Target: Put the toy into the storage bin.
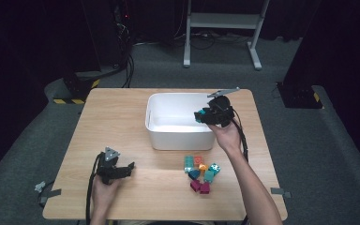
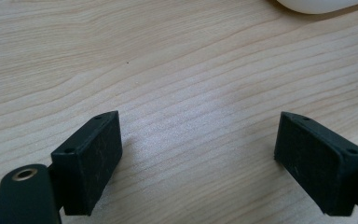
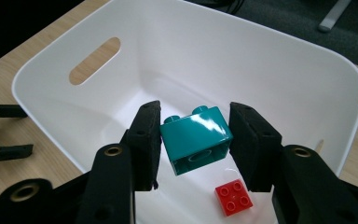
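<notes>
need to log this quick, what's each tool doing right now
Left tool: open, nothing between its jaws, over bare table.
Right tool: closed on a teal brick, above the white bin.

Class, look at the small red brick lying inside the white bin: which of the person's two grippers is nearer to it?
Right. The right gripper hangs over the white bin, just above the red brick, holding a teal brick. The left gripper rests on the table, outside the bin.

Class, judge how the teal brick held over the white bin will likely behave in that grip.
The teal brick looks rigid, so it should not deform between the right gripper pads. Its glossy faces may be slippery; it hangs slightly tilted. Probably light: it looks hollow underneath.
</notes>
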Tool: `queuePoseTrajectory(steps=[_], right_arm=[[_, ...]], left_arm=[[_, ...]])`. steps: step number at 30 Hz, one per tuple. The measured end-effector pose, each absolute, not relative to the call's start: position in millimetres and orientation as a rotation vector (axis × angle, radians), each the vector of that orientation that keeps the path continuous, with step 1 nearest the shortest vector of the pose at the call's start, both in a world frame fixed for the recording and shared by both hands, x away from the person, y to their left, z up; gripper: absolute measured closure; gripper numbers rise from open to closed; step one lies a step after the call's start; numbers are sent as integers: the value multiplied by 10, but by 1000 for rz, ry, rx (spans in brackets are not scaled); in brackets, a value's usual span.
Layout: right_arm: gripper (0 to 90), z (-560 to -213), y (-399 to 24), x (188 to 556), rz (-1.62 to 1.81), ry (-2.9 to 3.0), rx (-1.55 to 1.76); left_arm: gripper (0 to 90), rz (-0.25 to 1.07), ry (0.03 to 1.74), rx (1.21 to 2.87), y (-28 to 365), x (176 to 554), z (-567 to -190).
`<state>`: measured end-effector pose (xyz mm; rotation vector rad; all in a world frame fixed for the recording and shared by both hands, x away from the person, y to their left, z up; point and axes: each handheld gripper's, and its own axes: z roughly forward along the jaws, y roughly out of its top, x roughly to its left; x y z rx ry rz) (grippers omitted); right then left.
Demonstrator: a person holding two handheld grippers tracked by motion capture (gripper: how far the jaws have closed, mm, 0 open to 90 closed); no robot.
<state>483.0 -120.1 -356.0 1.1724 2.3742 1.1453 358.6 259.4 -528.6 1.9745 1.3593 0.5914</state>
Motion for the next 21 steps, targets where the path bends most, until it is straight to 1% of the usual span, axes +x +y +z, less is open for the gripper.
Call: queuePoseTrajectory(steps=[13,15,18,21], right_arm=[[547,-3669,-1126,4949,1096,2379,1209],[535,-3684,-1114,4960,1087,2386,1228],[487,-3704,-1106,4969,1078,2386,1227],[478,-3708,-1120,4955,1087,2381,1227]], left_arm=[[151,591,1359,1975,2594,3586,-5286],[151,591,1359,1974,2594,3587,-5287],[151,591,1359,1974,2594,3586,-5287],[151,591,1359,1975,2594,3586,-5286]])
